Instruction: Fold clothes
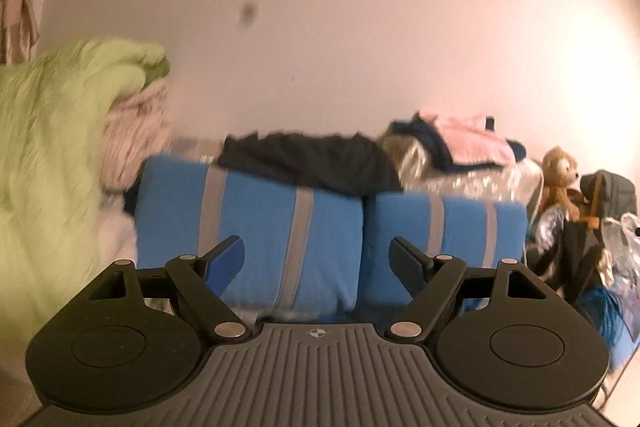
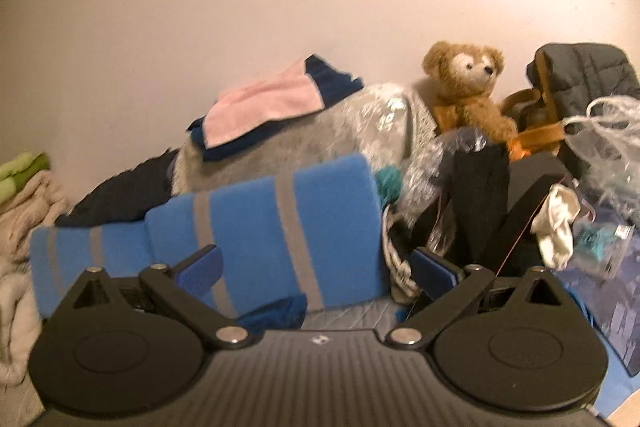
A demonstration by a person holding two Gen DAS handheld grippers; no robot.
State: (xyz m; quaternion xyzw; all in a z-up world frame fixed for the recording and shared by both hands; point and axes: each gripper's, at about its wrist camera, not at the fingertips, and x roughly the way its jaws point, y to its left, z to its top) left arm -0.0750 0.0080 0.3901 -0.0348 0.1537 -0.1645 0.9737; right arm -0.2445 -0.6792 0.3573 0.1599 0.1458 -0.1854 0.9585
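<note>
A black garment (image 1: 316, 163) lies draped over two blue pillows with grey stripes (image 1: 256, 227). A pink garment on a dark blue one (image 1: 468, 141) rests on a grey bundle behind. My left gripper (image 1: 318, 259) is open and empty, pointing at the pillows. My right gripper (image 2: 316, 267) is open and empty in front of a blue striped pillow (image 2: 264, 227). The pink and dark blue clothes (image 2: 268, 107) lie on the grey bundle (image 2: 320, 143) above it. The black garment's edge (image 2: 120, 195) shows at left.
A green blanket (image 1: 52, 155) is piled at left over beige bedding (image 2: 24, 227). A brown teddy bear (image 2: 468, 91), a dark padded jacket (image 2: 584, 75), plastic bags (image 2: 612, 131) and black items (image 2: 484, 203) crowd the right side. A plain wall stands behind.
</note>
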